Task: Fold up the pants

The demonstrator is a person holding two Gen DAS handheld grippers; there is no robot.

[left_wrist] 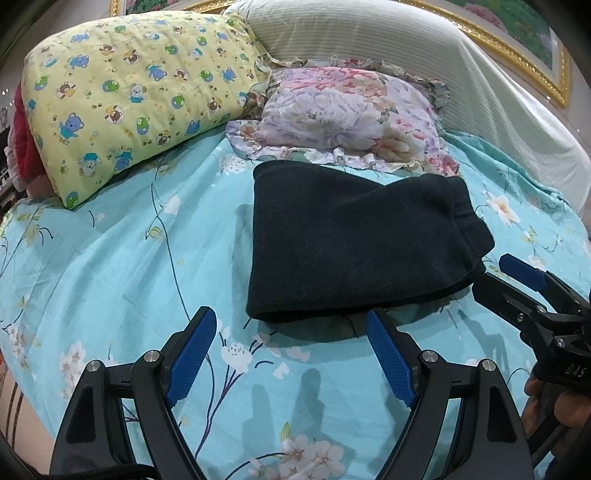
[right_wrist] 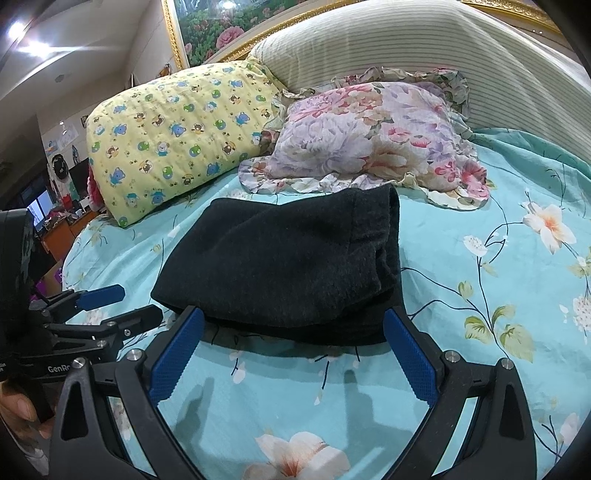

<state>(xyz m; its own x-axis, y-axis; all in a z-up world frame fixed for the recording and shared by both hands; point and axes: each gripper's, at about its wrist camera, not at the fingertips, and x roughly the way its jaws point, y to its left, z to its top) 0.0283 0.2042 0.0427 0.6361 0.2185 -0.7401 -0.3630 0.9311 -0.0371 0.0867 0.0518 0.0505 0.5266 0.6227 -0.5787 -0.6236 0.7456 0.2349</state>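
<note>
A dark, fuzzy pair of pants (left_wrist: pixel 354 240) lies folded into a thick rectangle on the turquoise flower-printed bedsheet (left_wrist: pixel 122 266), just in front of a ruffled floral pillow (left_wrist: pixel 347 118) and beside a yellow bear-print pillow (left_wrist: pixel 125 99). The left gripper (left_wrist: pixel 291 354) hangs near the bundle's front edge with its blue-padded fingers spread wide and empty. The right gripper (right_wrist: pixel 293 350) does likewise, its finger tips just at the cloth's front edge.

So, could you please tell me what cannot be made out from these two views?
- Underside of the folded black pants and how many layers: hidden by the top layer, both views.
- Red item behind the yellow pillow: mostly hidden, left wrist view.
- Framed picture: cut off by the edge, right wrist view.
</note>
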